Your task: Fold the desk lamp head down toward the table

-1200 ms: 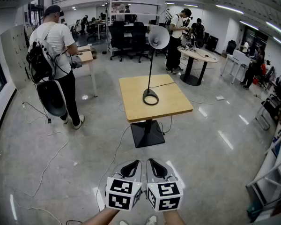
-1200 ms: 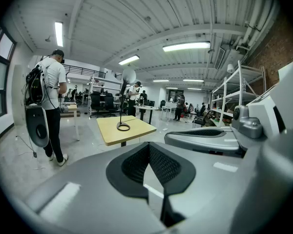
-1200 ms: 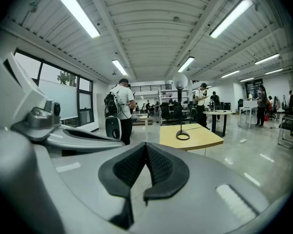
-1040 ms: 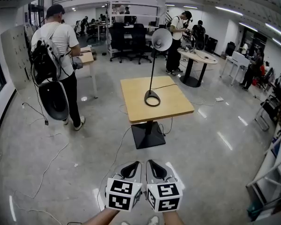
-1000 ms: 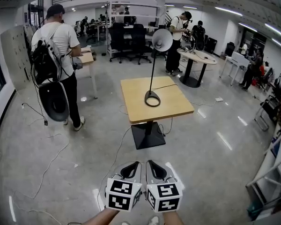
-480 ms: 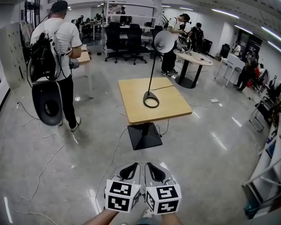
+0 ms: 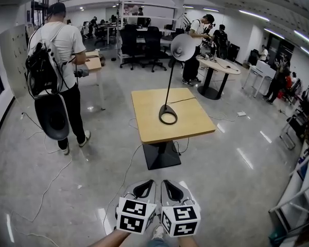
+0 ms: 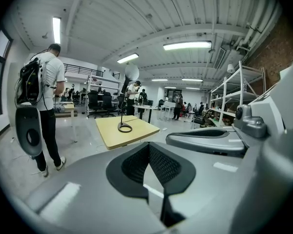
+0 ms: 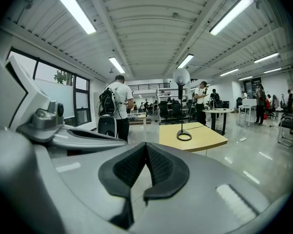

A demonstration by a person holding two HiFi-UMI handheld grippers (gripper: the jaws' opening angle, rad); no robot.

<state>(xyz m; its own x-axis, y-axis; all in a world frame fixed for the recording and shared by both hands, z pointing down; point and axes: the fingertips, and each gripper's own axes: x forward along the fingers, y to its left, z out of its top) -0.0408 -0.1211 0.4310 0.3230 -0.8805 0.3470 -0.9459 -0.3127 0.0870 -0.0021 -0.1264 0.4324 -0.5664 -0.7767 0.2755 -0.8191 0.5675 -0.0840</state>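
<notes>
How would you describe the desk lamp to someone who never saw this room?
Find the square wooden table alone on the open floor. The desk lamp is the only thing on it: ring base, thin dark stem, white round head up high.

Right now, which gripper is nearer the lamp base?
Right, narrowly. Right gripper: almost in line with the lamp base. Left gripper: beside it, offset left. Both far short of the table.
</notes>
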